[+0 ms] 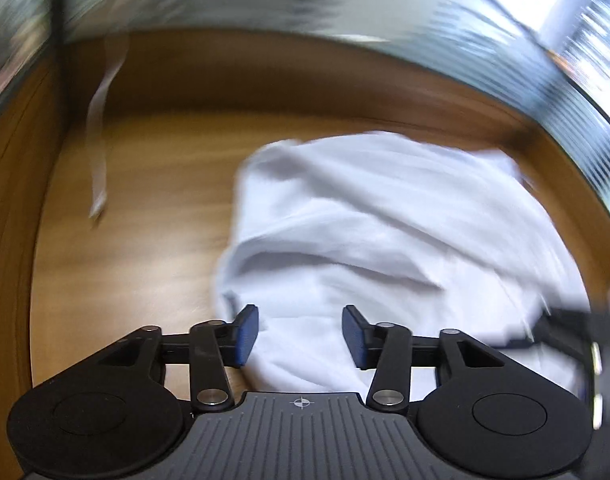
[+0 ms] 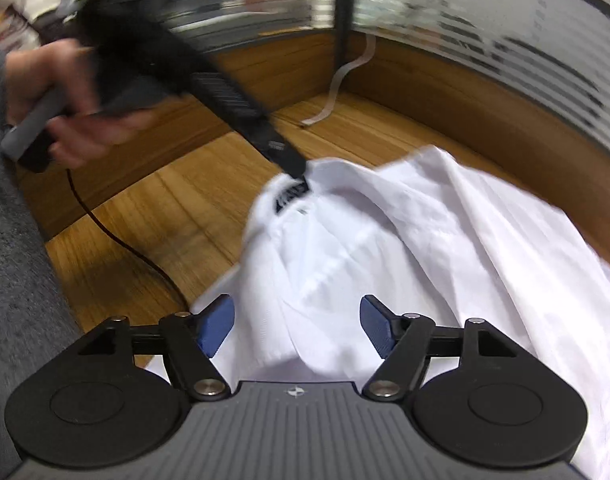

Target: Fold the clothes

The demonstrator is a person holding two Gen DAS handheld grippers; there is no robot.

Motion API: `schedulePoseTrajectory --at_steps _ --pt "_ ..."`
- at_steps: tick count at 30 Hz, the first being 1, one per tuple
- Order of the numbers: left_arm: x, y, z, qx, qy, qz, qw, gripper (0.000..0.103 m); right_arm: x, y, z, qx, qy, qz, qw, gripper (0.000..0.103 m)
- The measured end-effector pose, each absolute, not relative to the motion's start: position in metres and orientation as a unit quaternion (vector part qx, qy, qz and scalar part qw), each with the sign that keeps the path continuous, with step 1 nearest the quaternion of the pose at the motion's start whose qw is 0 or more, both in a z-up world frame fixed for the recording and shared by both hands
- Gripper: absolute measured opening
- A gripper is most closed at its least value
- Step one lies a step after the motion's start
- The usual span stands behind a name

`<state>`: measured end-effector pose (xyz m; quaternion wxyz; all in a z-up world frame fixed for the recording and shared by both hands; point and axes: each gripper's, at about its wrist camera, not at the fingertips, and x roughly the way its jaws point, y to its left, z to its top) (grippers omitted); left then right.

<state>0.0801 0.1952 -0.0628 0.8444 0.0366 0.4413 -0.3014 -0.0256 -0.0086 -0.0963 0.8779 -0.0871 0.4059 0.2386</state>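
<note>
A crumpled white garment (image 1: 385, 232) lies on the wooden table (image 1: 153, 208). My left gripper (image 1: 301, 334) is open, its blue pads (image 1: 247, 334) wide apart over the garment's near edge. In the right wrist view the same garment (image 2: 445, 248) shows a dark neck label (image 2: 291, 196). The left gripper (image 2: 299, 170), held by a hand (image 2: 65, 120), reaches in from the upper left with its tip at that collar. My right gripper (image 2: 297, 328) is open too, and white cloth lies below and between its blue pads (image 2: 379, 328). Both views are motion-blurred.
A pale flat strip (image 1: 97, 152) hangs down onto the table's far left. A thin dark cable (image 2: 117, 236) runs across the wood near a grey sleeve (image 2: 9, 240). Ribbed glass walls (image 2: 505, 40) and a black post (image 2: 345, 8) border the table's far side.
</note>
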Motion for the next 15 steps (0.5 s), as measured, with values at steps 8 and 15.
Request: schedulePoseTrajectory --at_steps 8,15 --pt "0.035 0.147 -0.071 0.225 0.411 -0.446 0.763 0.072 -0.061 -0.054 -0.105 -0.030 0.446 0.151 0.882 0.081" --pt "0.023 0.123 -0.095 0.322 0.372 -0.475 0.729 0.073 -0.089 -0.075 -0.115 -0.013 0.462 0.094 0.882 0.082"
